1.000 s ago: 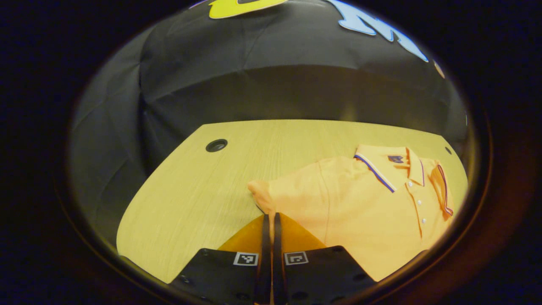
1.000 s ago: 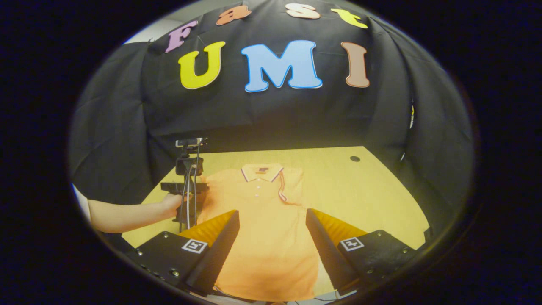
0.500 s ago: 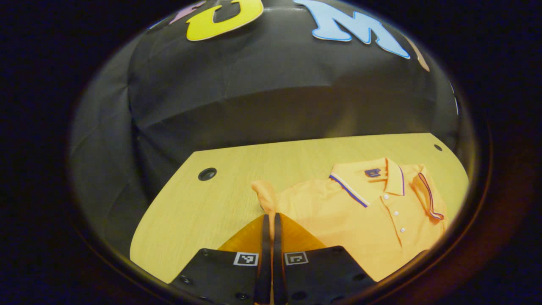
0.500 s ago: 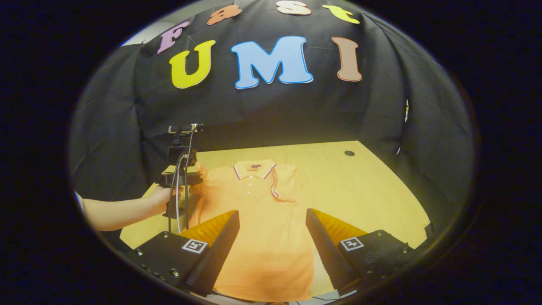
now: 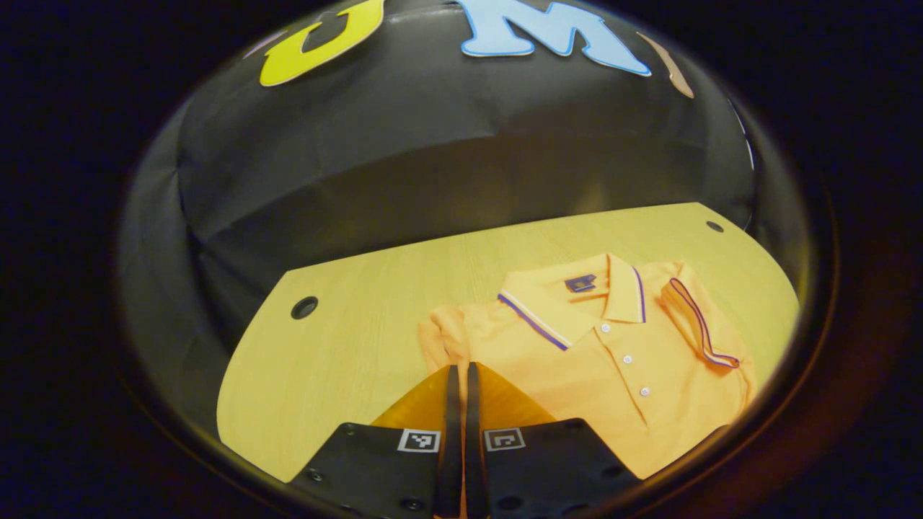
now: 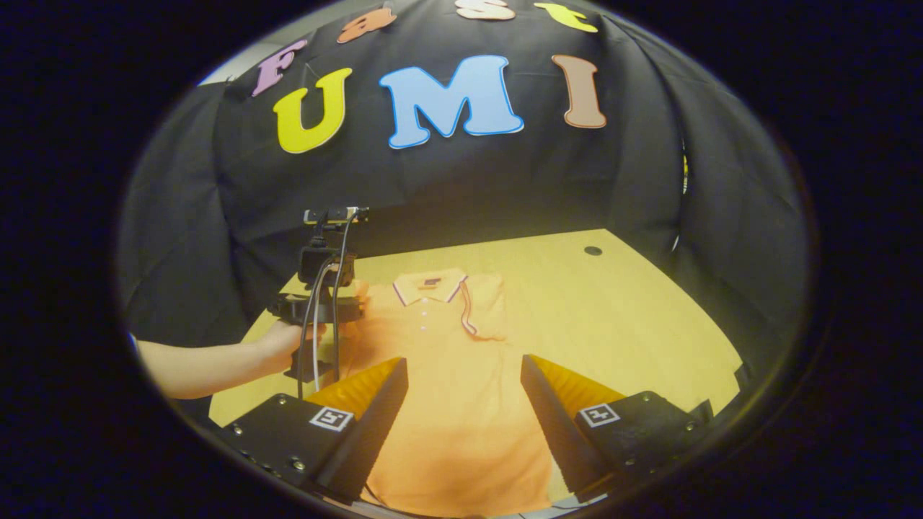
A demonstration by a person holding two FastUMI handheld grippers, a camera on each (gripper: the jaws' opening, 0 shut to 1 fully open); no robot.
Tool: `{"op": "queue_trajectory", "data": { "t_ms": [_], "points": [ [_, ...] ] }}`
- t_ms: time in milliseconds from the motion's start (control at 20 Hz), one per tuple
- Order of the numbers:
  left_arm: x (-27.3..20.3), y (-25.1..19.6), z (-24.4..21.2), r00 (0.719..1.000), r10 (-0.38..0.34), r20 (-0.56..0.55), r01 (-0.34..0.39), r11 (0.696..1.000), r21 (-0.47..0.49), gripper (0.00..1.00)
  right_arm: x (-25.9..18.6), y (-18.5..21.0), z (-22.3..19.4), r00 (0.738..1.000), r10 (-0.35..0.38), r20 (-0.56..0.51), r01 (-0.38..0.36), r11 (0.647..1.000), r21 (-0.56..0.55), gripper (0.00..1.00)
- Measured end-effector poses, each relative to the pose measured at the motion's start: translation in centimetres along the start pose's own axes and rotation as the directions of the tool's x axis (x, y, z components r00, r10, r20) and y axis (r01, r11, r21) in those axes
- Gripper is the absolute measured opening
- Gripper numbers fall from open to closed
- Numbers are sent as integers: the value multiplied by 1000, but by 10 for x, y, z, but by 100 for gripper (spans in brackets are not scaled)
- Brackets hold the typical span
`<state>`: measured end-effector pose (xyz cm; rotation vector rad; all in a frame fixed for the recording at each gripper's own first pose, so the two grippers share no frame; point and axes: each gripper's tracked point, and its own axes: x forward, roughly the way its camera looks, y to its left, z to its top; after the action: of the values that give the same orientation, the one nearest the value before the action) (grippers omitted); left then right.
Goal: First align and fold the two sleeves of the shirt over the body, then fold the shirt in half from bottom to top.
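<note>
Left gripper [image 5: 458, 375] was nearest the work: its fingers were pressed together with only a sliver of gap, and the bunched left sleeve [image 5: 441, 339] sat right at their tips. Cloth seemed pinched there, but the contact itself was hidden, so a firm hold couldn't be confirmed. From those tips the orange polo shirt [image 5: 613, 375] spread away to the right and forward, collar [image 5: 577, 295] toward the booth wall, so the fold-over direction for that sleeve was rightward across the placket. The other sleeve, the one with the striped cuff [image 5: 703, 335], already lay over the chest. Right gripper [image 6: 465, 393] hung above the hem end with fingers spread wide, holding nothing; the shirt's long axis ran straight out between them toward the collar, flat on the wooden table [image 6: 613, 310]. The person's hand [image 6: 277, 346] held the left gripper at the shirt's left shoulder. Left was clearly the nearer tool for the sleeve; right was better placed for the later bottom-to-top fold.
</note>
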<state>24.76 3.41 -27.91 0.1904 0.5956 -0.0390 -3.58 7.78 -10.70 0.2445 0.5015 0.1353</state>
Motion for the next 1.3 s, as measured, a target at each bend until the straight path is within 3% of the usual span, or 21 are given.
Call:
{"op": "queue_trajectory", "data": {
  "t_ms": [150,250,350,500,850,1300],
  "points": [
    [-3,-12,-2,1000,-18,-14,18,1000,0,10,-1,-5,-1,1000,9,-3,-9,1000,-12,98],
    [-7,-19,-4,999,-29,-25,29,1000,-7,19,-3,-10,-4,1000,13,-3,-13,1000,-19,98],
    [-19,-27,-3,998,-52,-16,52,998,-36,40,-6,-15,-9,1000,17,-5,-18,999,-27,98],
    [-43,-36,-5,996,-84,0,84,995,-59,79,-9,-23,-19,1000,17,-11,-17,999,-44,98],
    [-129,-38,-36,994,-109,29,112,989,-101,92,-21,-42,-58,999,12,-52,-15,998,-57,98],
    [-242,-33,-117,993,-117,22,119,989,-90,95,-38,-63,-127,990,-6,-141,-3,998,-63,98]
  ]
}}
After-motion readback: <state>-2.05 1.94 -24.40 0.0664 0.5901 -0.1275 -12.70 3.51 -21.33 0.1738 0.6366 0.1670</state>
